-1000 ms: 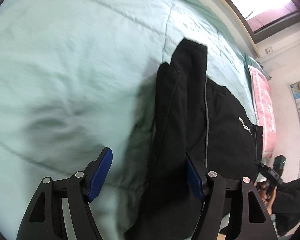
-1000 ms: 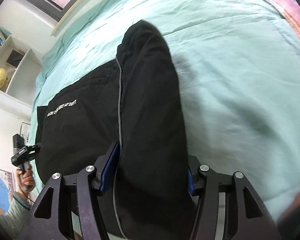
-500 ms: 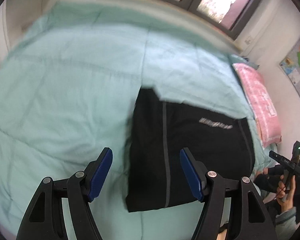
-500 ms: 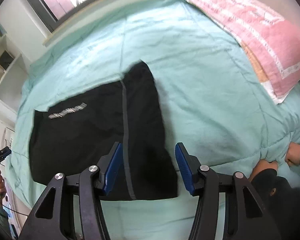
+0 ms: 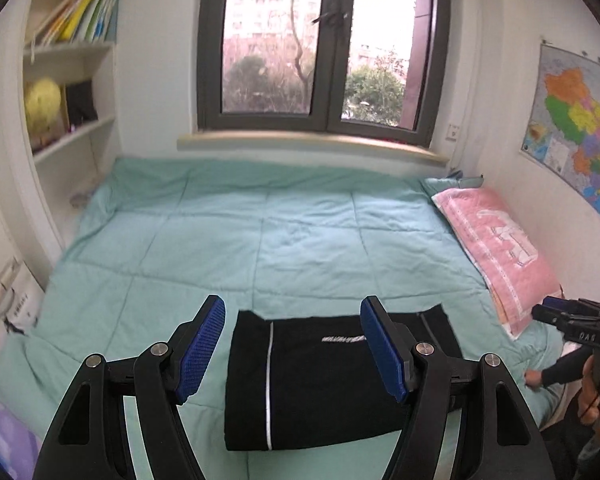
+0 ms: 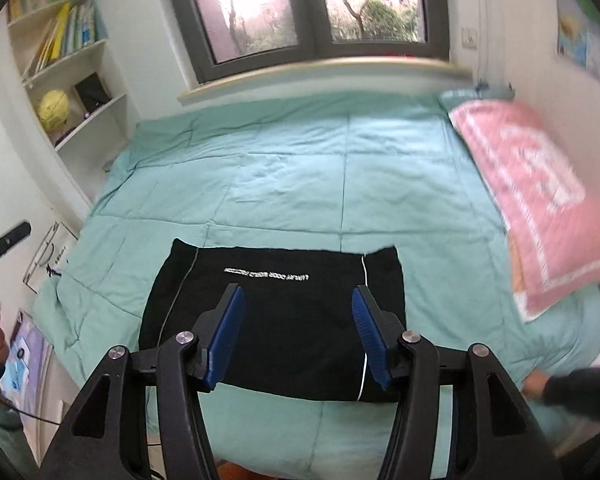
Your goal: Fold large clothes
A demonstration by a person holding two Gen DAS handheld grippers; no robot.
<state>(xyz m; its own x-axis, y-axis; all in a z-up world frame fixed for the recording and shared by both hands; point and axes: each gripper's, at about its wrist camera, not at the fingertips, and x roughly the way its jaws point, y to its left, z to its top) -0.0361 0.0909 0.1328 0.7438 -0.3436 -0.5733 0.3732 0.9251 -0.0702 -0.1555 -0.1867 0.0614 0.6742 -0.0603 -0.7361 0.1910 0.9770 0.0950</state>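
On the near part of the mint-green quilt [image 5: 308,240] lies the folded black garment [image 5: 320,384], a flat rectangle with a thin pale stripe down each side panel and a line of white lettering across its upper half. It sits close to the quilt's front edge, well apart from the pink pillow [image 5: 496,252] that rests along the right side of the bed.

Both grippers hang above the bed and look down at the garment without touching it. The left gripper [image 5: 292,352] has its blue-padded jaws spread wide, with nothing between them but the view of the cloth far below. The right gripper [image 6: 298,332] also stands with jaws apart and empty; they have just been opening a little further.

Behind the bed a dark-framed window [image 5: 320,44] shows trees and buildings. A white bookshelf [image 5: 68,80] on the left wall holds books and a yellow globe [image 5: 42,100]. A coloured map [image 5: 580,128] hangs on the right wall. At the right edge of the left wrist view, a hand in a dark sleeve [image 5: 556,372] rests on the quilt's corner.
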